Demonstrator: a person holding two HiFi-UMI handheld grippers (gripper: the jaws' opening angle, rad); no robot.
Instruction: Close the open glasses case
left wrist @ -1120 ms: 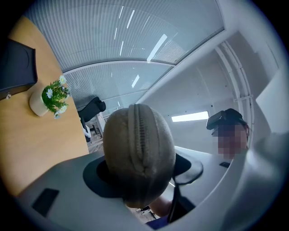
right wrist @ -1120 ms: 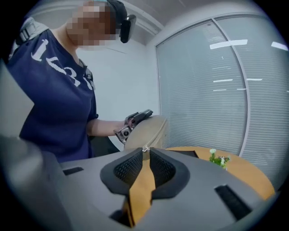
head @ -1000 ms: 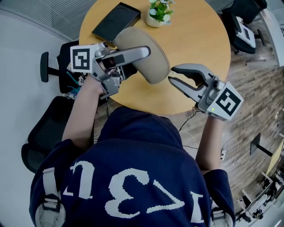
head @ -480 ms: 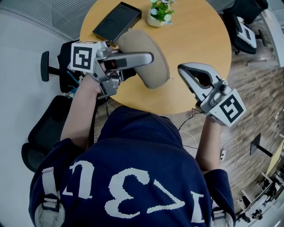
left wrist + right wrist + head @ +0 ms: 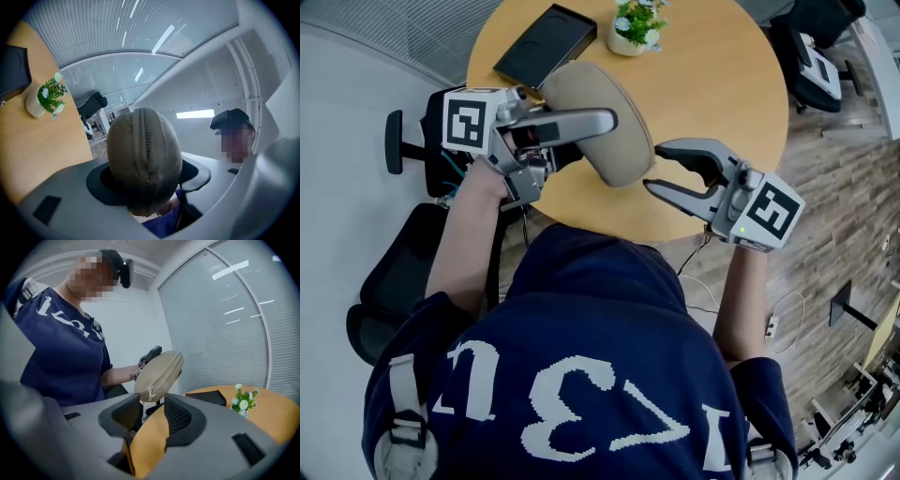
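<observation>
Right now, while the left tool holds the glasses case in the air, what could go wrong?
1. The left tool alone carries the glasses case, near the table edge; a push from the right tool might twist it loose and drop it.
2. The right tool's jaws are opening with nothing between them, and the zipper pull is small; they may miss it and pinch fabric.
</observation>
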